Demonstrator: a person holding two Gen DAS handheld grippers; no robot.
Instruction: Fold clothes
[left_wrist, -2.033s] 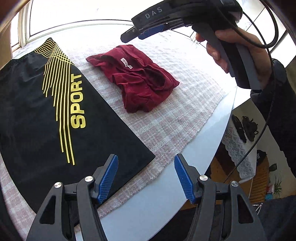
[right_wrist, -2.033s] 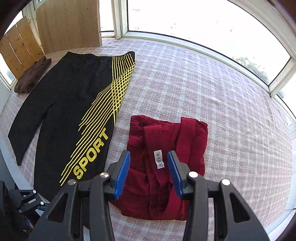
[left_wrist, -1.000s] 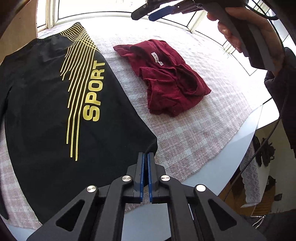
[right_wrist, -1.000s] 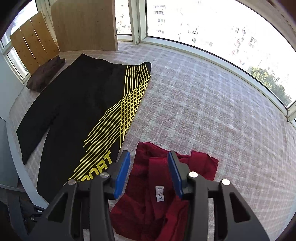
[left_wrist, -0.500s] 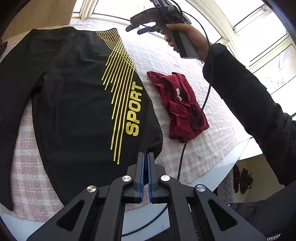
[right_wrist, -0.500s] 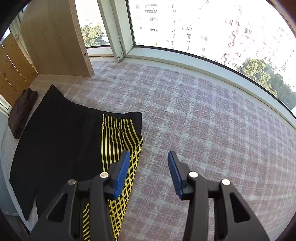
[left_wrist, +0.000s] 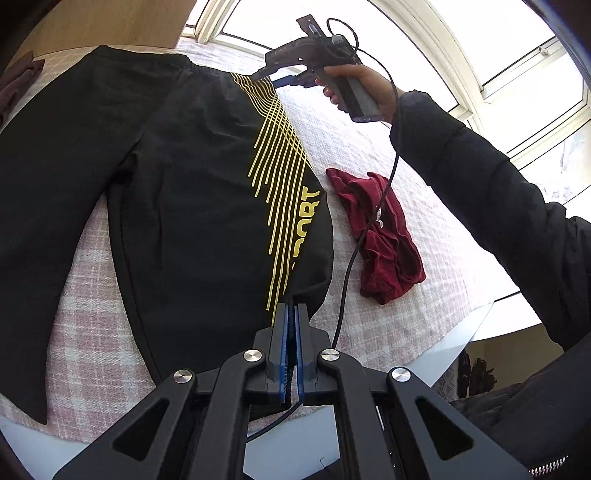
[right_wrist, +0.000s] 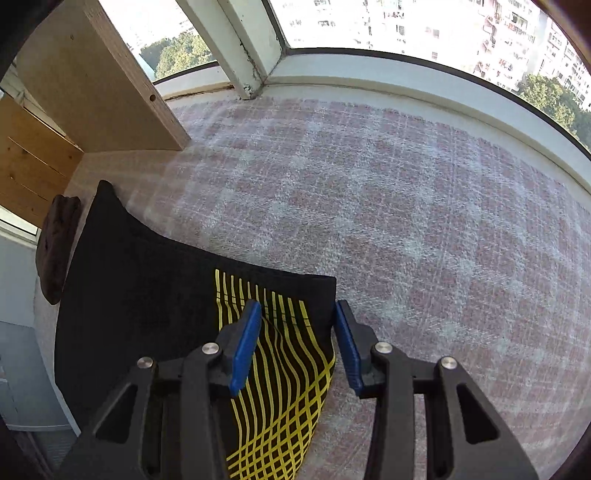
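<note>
Black sport shorts (left_wrist: 177, 192) with yellow stripes lie spread on the checked cloth. My left gripper (left_wrist: 290, 314) is shut on the hem corner of the near leg and holds it lifted off the cloth. My right gripper (right_wrist: 295, 314) is open, its jaws astride the striped waistband corner of the shorts (right_wrist: 284, 295). It also shows in the left wrist view (left_wrist: 275, 77), at the far waistband. A folded dark red garment (left_wrist: 384, 236) lies to the right of the shorts.
A pink checked cloth (right_wrist: 406, 221) covers the round white table (left_wrist: 454, 343). A brown garment (right_wrist: 55, 247) lies at the far left edge. A wooden board (right_wrist: 92, 92) and the window sill (right_wrist: 406, 85) border the back.
My left gripper shut on the shorts' hem corner and lifted it. My right gripper moved from above the red garment to the waistband corner, staying open.
</note>
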